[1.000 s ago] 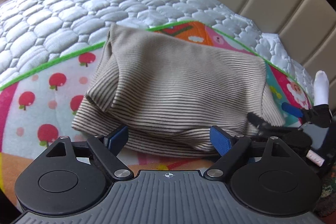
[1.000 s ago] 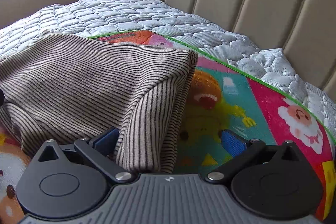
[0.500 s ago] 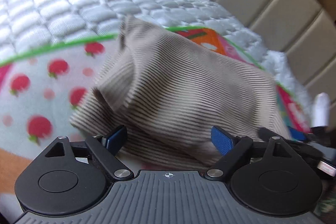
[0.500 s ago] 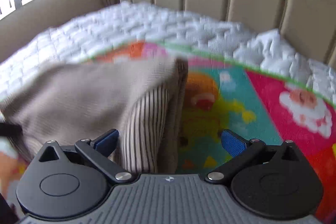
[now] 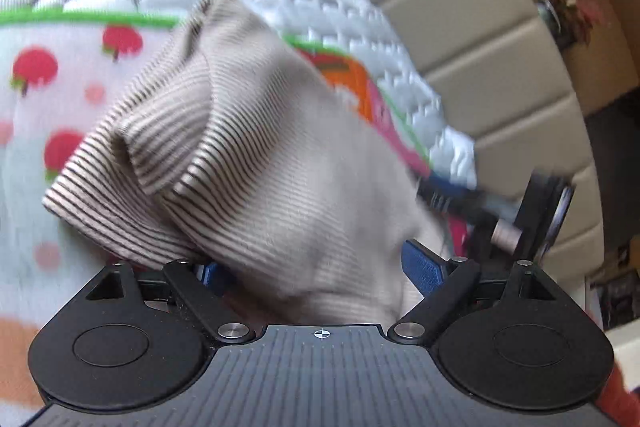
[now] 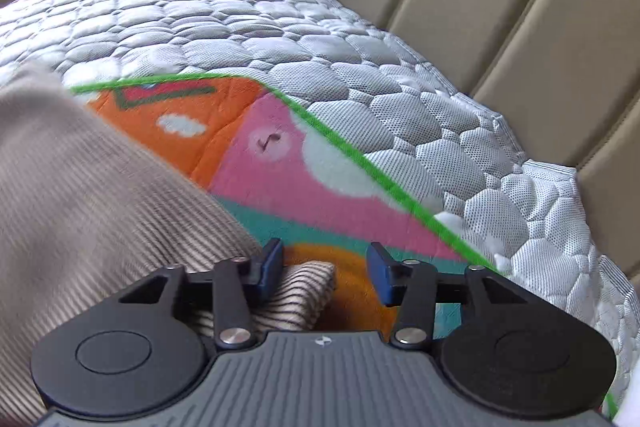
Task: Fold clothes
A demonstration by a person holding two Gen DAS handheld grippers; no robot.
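Quilted mattress (image 6: 248, 23) under a cartoon play mat (image 6: 280, 179) carries the striped garment (image 5: 248, 163), bunched between both tools; the left gripper (image 5: 316, 269) stands spread with cloth between its fingers. The right gripper (image 6: 326, 271) is part-spread over a striped fold, not pinching; better to close both firmly on the edge and lift evenly, so layers stay aligned.

You won't find any readable text, brand, label or number in either view; the only mark is a small crosshair sign on each gripper body, at 6 o'clock in each frame.
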